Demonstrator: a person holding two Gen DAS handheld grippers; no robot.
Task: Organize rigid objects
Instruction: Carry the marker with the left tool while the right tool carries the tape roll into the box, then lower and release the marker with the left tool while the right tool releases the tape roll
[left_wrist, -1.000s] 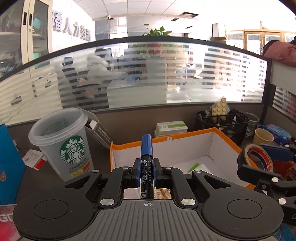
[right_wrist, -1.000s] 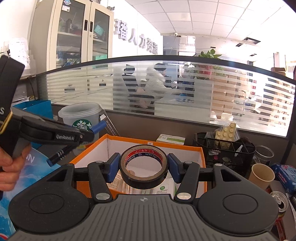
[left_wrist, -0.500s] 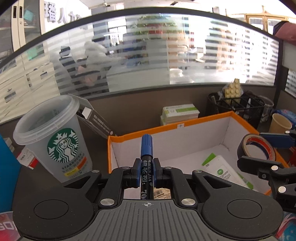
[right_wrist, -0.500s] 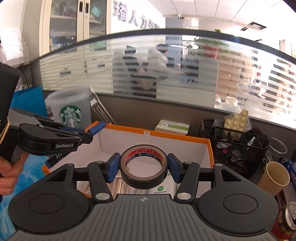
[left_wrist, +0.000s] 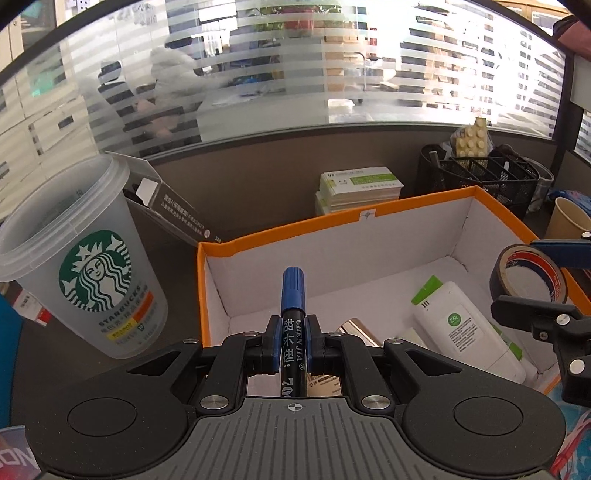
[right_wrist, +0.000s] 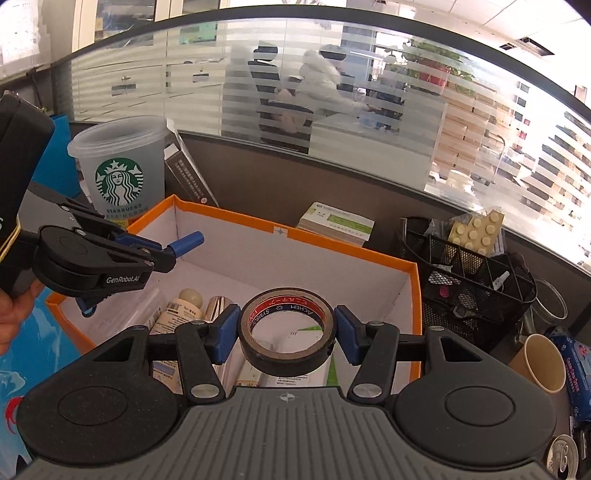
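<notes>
**A:** Left gripper (left_wrist: 293, 341) is clamped on a blue-capped black marker pen (left_wrist: 292, 314), cap pointing forward, held over the near-left part of the orange-rimmed white cardboard box (left_wrist: 373, 215). Right gripper (right_wrist: 286, 334) is pinching a black roll of adhesive tape with a red-and-blue inner label (right_wrist: 286, 332) across its outer wall, roll over the near-right part of the same box.

**B:** So both loads are over the opening. Step?

**A:** Reads as the carry-in ending, with the drop-off next. Neither item is down; both are above the contents.

**B:** What's in there already?

**A:** White remote-like device with a green tab (left_wrist: 465, 325) on the right side of the floor, cream-capped bottle (right_wrist: 181, 308) and a metallic cylinder (right_wrist: 218, 304) near-left. Far half of the floor is bare white.

**B:** Next move needs?

**A:** My take: lower each past the rim, then open the jaws. The marker wants a slot beside the bottle or further in on bare floor. The tape can land flat further in, clear of the remote.

**B:** Clearance?

**A:** The two grippers sit close side by side; the tape is just right of the left gripper's fingers. A frosted plastic Starbucks cup (left_wrist: 79, 266) stands just outside the left wall, and a black wire mesh organiser (right_wrist: 465, 280) just off the far-right corner. Straight down and straight back up looks safest.
</notes>
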